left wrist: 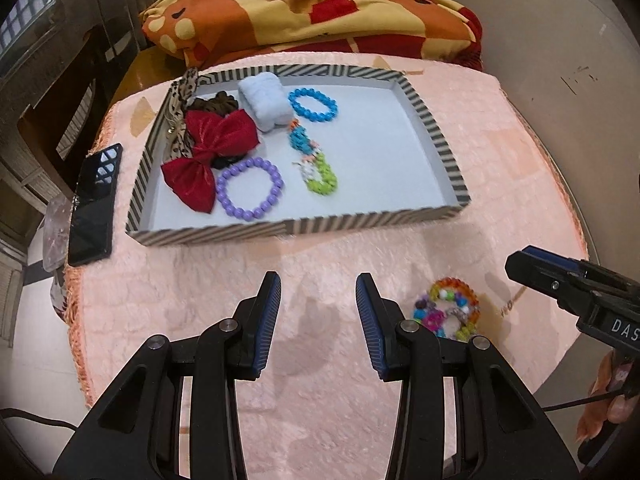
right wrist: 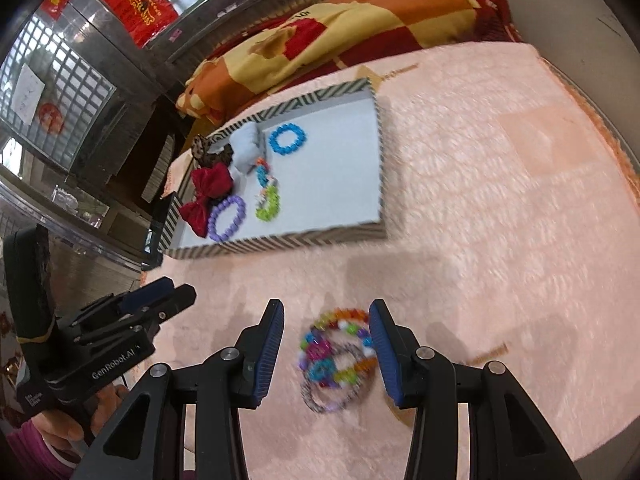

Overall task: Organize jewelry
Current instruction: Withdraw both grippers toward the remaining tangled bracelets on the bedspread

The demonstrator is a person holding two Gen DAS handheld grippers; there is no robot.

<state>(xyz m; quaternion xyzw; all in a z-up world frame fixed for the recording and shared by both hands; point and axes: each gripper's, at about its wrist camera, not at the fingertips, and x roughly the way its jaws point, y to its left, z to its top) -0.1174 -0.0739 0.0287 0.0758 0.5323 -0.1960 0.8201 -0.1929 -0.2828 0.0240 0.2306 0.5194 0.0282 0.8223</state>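
Observation:
A heap of multicoloured bead bracelets (right wrist: 338, 356) lies on the pink fuzzy cloth (right wrist: 500, 240). My right gripper (right wrist: 327, 308) hovers over it, open, with the heap between the blue pads and neither pad pressing on it. In the left wrist view the same heap (left wrist: 448, 312) sits just right of my left gripper (left wrist: 318, 280), which is open with nothing between its fingers. Farther back stands the striped tray (left wrist: 296, 228). It holds a purple bead bracelet (left wrist: 250, 190), a blue one (left wrist: 313, 105), a green and blue chain (left wrist: 316, 160), a red bow (left wrist: 208, 152) and a white scrunchie (left wrist: 264, 100).
A black phone (left wrist: 94, 204) lies left of the tray at the cloth's edge. A red, orange and yellow blanket (left wrist: 312, 12) is piled behind the tray. The right gripper (left wrist: 528, 262) enters the left wrist view from the right. The left gripper (right wrist: 178, 290) shows at the left in the right wrist view.

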